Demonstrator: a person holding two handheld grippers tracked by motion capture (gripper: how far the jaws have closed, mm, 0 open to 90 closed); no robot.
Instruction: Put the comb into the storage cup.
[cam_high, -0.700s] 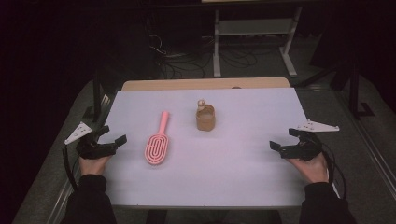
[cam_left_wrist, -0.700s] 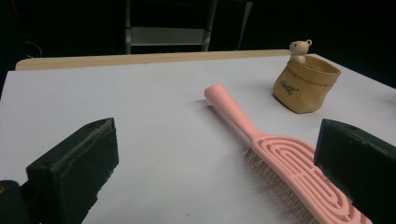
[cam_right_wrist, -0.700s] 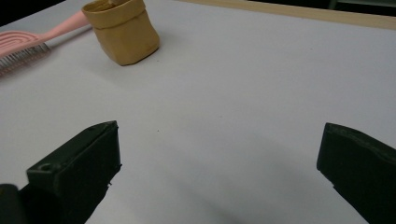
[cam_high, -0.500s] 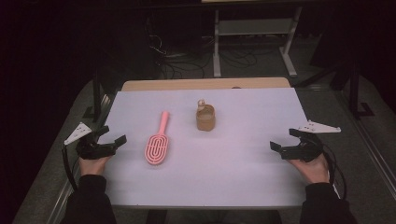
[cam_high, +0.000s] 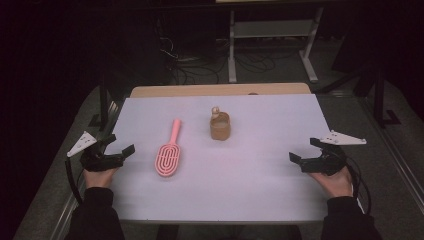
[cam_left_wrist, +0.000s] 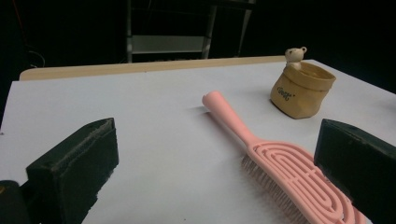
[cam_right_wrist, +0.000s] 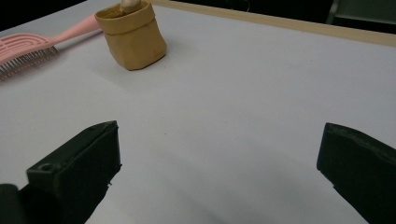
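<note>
The pink brush (cam_high: 169, 152) lies flat on my tabletop (cam_high: 270, 200), left of the middle, its handle pointing to the far edge. It is nearest my left gripper (cam_high: 116, 150), whose jaws are spread wide and hold nothing. If I pinch the thin handle, I think the heavy head could swing and slip out. The little tan pouch (cam_high: 220, 127) stands near it and could get knocked over. My right gripper (cam_high: 303, 152) waits by the right edge, also spread wide and empty.
</note>
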